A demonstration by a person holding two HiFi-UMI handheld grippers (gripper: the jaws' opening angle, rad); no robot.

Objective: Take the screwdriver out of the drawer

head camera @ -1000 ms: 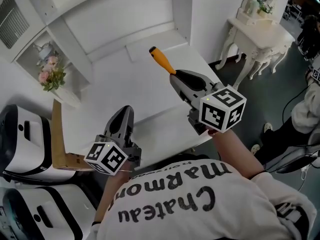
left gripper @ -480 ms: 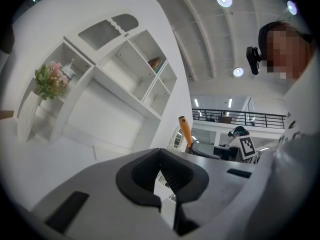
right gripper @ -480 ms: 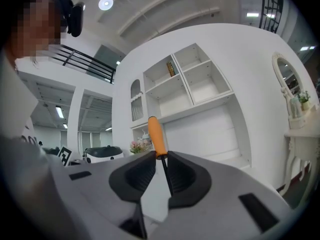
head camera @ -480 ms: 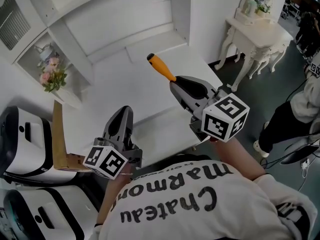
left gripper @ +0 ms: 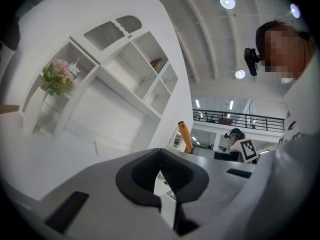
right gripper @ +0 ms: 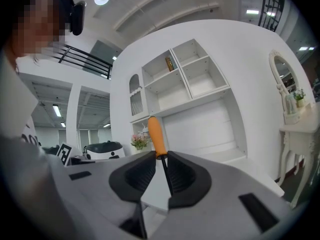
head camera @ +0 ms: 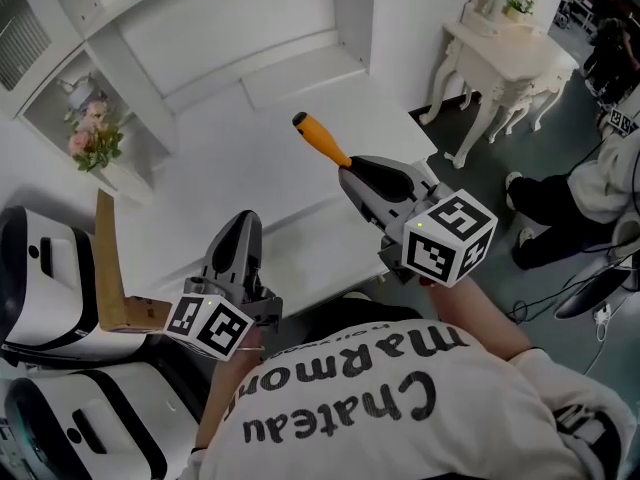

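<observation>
A screwdriver with an orange handle [head camera: 318,140] sticks out past the tips of my right gripper [head camera: 352,171], which is shut on its thin dark shaft. It is held in the air over the white desk [head camera: 230,158]. In the right gripper view the handle [right gripper: 155,135] rises upright above the closed pads of the right gripper [right gripper: 163,158]. My left gripper [head camera: 240,236] hovers lower left, near the desk's front edge, with its jaws together and nothing between them. From the left gripper [left gripper: 161,156] the orange handle [left gripper: 185,137] shows to the right.
A white shelf unit with a pot of pink flowers [head camera: 88,140] stands behind the desk. White-and-black machines [head camera: 50,288] and a brown board [head camera: 110,288] sit at the left. An ornate white side table [head camera: 505,63] and another person [head camera: 610,173] are at the right.
The right gripper has drifted a little across the desk with the screwdriver still in it. The left gripper shifted slightly, and the head view slid so the room sits further left.
</observation>
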